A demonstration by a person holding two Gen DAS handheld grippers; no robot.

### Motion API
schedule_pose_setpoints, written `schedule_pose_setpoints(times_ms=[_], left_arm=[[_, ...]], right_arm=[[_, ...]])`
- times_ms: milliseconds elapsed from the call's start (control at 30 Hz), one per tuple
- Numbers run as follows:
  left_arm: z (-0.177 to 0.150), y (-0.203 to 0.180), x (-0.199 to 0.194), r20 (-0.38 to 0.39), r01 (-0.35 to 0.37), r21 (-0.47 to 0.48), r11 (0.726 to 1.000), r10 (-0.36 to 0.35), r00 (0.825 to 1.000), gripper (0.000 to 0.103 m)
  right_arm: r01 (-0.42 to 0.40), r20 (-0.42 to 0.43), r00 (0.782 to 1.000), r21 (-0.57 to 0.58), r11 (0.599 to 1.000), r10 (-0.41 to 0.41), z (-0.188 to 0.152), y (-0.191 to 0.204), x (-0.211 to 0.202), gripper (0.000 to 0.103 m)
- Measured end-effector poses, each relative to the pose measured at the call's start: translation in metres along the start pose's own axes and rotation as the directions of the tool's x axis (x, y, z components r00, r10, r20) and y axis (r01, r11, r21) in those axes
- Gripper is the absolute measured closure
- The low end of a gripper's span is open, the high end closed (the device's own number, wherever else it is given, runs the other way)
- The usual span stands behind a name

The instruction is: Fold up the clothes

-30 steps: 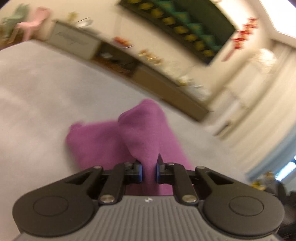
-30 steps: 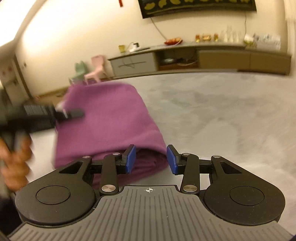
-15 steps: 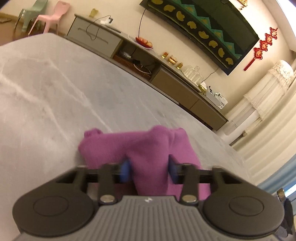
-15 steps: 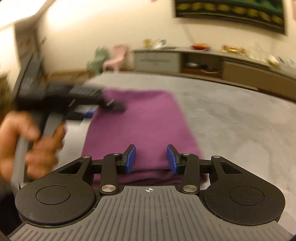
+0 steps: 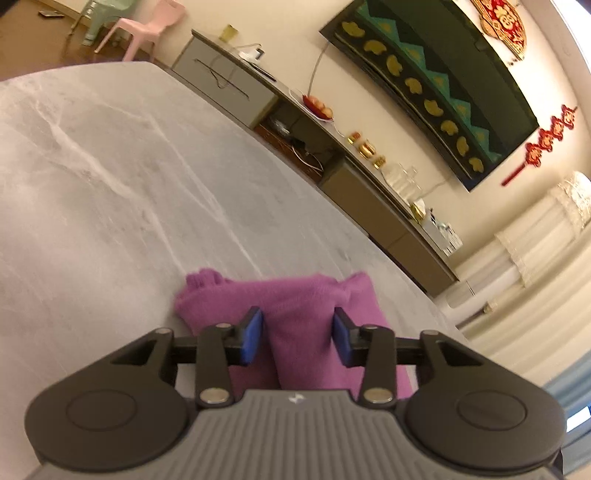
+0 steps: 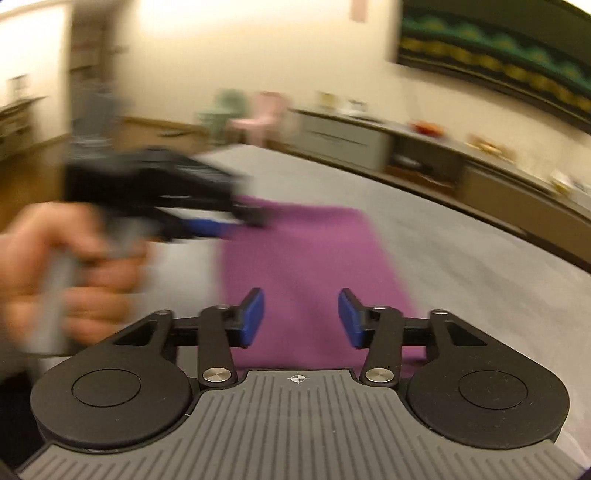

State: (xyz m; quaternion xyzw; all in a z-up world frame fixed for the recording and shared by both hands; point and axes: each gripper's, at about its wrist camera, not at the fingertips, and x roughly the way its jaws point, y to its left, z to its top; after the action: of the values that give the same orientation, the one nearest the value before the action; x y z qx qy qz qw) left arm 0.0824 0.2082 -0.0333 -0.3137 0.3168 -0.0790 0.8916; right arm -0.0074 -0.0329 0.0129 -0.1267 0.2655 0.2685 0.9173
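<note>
Over purple garment (image 5: 306,299), both tools agape

One purple garment (image 5: 306,306) lies folded on the one grey marbled desk (image 5: 110,177). Two tools are over it: the left tool (image 5: 297,336) and the right tool (image 6: 301,317), each with two blue-padded fingers set apart. One hand (image 6: 74,280) is in sight, blurred, gripping the left tool's handle. Far off stand two small chairs, one pink chair (image 5: 147,27) and one green chair (image 5: 99,11), and one long low cabinet (image 5: 332,155) along the wall.
</note>
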Motion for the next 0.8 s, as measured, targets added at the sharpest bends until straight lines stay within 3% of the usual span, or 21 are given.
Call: schedule_pose_setpoints(times_ms=[33,67,100,133,167,300,400,467,567,700,767,800], left_arm=[[-0.001,0.000,-0.003,0.003,-0.002,0.013,1.000,0.002,1.000,0.068],[-0.001,-0.001,-0.006,0.006,-0.005,0.025,1.000,0.005,1.000,0.087],[-0.002,-0.001,-0.009,0.009,-0.008,0.038,0.999,0.007,1.000,0.088],[-0.002,-0.002,-0.012,0.012,-0.010,0.050,0.999,0.010,1.000,0.089],[-0.003,-0.002,-0.015,0.014,-0.013,0.063,0.998,0.012,1.000,0.089],[-0.002,0.013,-0.015,-0.010,-0.052,-0.001,0.999,0.051,0.999,0.078],[0.002,0.024,-0.019,0.011,-0.064,-0.092,0.994,0.066,0.998,0.055],[0.005,0.034,-0.019,0.006,-0.065,-0.159,0.985,0.067,0.998,0.055],[0.006,0.048,-0.014,-0.025,-0.057,-0.219,0.974,0.053,0.998,0.055],[0.007,0.060,-0.007,-0.055,-0.044,-0.235,0.971,0.032,0.998,0.055],[0.005,0.065,-0.001,-0.076,-0.053,-0.250,0.967,0.035,0.996,0.055],[0.004,0.068,0.001,-0.087,-0.057,-0.258,0.964,0.036,0.996,0.055]], right_arm=[[-0.020,-0.021,1.000,-0.043,0.999,0.019,-0.002,0.010,0.006,0.053],[-0.033,-0.043,0.999,-0.082,0.996,0.030,-0.003,0.019,0.012,0.060],[-0.020,-0.073,0.997,-0.102,0.995,0.013,-0.007,0.022,0.020,0.066],[-0.011,-0.106,0.994,-0.105,0.994,-0.001,-0.013,0.022,0.027,0.082],[-0.001,-0.132,0.991,-0.110,0.994,-0.014,-0.017,0.023,0.033,0.082],[0.033,-0.133,0.989,-0.175,0.984,-0.056,-0.019,0.030,0.030,0.082],[0.091,-0.092,0.988,-0.293,0.952,-0.122,-0.012,0.047,0.033,0.078],[0.113,-0.068,0.987,-0.358,0.927,-0.147,-0.007,0.060,0.042,0.063],[0.122,-0.056,0.985,-0.434,0.893,-0.162,0.002,0.081,0.069,0.060],[0.154,-0.050,0.978,-0.472,0.868,-0.201,0.012,0.095,0.105,0.070],[0.155,-0.057,0.978,-0.458,0.875,-0.203,0.016,0.096,0.112,0.092],[0.151,-0.061,0.978,-0.447,0.882,-0.198,0.017,0.097,0.112,0.094]])
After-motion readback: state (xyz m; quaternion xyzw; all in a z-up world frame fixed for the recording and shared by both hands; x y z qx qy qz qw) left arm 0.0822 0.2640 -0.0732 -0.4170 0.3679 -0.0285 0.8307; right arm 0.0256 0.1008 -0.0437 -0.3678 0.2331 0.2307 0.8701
